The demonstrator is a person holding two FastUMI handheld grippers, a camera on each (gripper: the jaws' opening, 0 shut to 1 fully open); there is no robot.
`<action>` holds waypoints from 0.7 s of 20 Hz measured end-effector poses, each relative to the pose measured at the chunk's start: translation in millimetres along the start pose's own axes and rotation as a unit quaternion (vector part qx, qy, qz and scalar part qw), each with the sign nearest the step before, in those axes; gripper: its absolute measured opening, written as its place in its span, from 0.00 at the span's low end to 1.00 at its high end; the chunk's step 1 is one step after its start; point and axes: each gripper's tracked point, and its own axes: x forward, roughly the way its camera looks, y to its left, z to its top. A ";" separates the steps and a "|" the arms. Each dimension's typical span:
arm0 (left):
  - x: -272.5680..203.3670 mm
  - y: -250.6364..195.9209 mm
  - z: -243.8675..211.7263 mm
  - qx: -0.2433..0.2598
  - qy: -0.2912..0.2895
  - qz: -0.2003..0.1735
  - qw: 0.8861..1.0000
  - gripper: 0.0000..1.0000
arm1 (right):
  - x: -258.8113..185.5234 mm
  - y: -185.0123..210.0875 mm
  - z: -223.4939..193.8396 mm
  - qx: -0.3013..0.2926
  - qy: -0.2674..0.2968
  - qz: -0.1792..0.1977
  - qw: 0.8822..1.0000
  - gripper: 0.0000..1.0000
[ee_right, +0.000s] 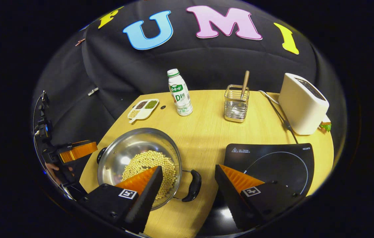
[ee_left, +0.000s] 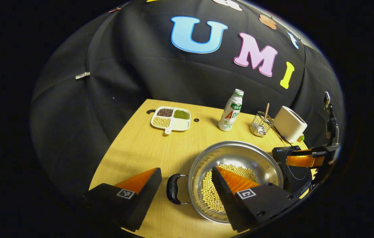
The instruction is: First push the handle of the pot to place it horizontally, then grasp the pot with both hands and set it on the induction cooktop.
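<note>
A mock kitchen booth: black cloth wall (ee_right: 206,62), wooden table (ee_right: 206,132) with toaster (ee_right: 302,104) and induction cooktop (ee_right: 272,162).

Left gripper view: the camera rides above the near left part of the pale wooden table (ee_left: 147,145), facing the black cloth back wall, close over the round steel pot of yellow beans (ee_left: 236,178) and its black left handle (ee_left: 173,188). Right gripper view: the camera sits at the near right, facing the same way, close above the pot's black right handle (ee_right: 194,185) and the flat black induction cooktop (ee_right: 272,165). Both views share the pot, the white divided dish of beans (ee_left: 171,119), the white bottle (ee_left: 230,110), the wire basket (ee_left: 260,125) and the white toaster (ee_left: 289,124).
</note>
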 end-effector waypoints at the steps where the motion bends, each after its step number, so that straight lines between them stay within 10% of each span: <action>1: 7.2 -0.9 -1.7 -0.004 0.005 -0.008 1.000 0.94 | 7.3 -0.6 -2.1 0.001 0.002 0.001 1.000 0.99; 14: 55.2 4.0 -53.1 -0.077 0.086 -0.054 0.992 0.95 | 44.4 13.1 -59.6 0.009 0.096 0.007 0.995 0.99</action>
